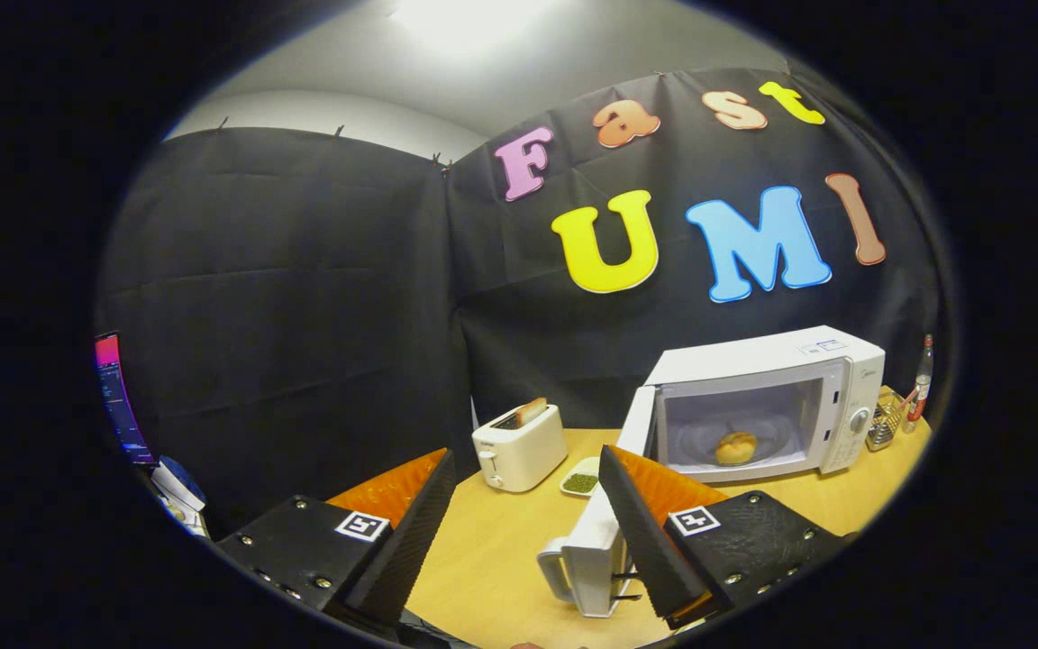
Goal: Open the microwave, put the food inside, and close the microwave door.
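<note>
A white microwave (776, 397) stands on the wooden table (501, 550), ahead of the fingers and to the right. Its door (593, 550) is swung wide open toward me, and the handle end lies between my fingers, close against the right finger (641, 523). A round bread roll (735, 447) sits on the turntable inside the cavity. My gripper (526, 460) is open, with nothing pressed between its fingers. It hovers low over the table, short of the microwave.
A white toaster (519, 448) with a slice of bread in it stands just beyond the fingertips. A small dish of something green (580, 479) sits beside it. A bottle (922, 379) and a small metal rack (885, 424) stand right of the microwave. A lit screen (118, 401) is at far left.
</note>
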`<action>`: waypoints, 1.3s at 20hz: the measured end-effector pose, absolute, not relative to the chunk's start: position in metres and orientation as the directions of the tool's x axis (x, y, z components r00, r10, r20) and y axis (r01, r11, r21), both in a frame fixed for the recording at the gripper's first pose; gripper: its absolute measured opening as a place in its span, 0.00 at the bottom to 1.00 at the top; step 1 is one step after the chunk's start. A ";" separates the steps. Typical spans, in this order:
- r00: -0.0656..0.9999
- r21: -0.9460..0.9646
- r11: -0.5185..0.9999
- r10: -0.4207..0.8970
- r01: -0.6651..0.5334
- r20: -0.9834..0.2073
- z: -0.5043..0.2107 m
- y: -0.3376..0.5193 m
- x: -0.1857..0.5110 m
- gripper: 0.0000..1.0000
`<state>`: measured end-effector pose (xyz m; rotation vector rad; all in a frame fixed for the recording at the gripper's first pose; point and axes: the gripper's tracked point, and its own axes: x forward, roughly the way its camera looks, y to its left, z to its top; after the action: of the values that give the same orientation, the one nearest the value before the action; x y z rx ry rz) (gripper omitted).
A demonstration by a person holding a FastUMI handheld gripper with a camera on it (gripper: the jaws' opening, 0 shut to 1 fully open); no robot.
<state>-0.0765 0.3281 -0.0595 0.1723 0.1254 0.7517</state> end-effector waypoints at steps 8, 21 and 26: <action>0.635 0.170 0.657 0.754 -0.735 -0.169 -0.113 0.372 -0.115 0.97; 0.705 0.188 0.774 0.630 -0.605 -0.326 -0.171 0.346 -0.065 0.01; 0.719 0.216 0.799 0.600 -0.561 -0.352 -0.178 0.314 -0.048 0.01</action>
<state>-0.0476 0.3142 -0.1776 0.0964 0.4229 0.6428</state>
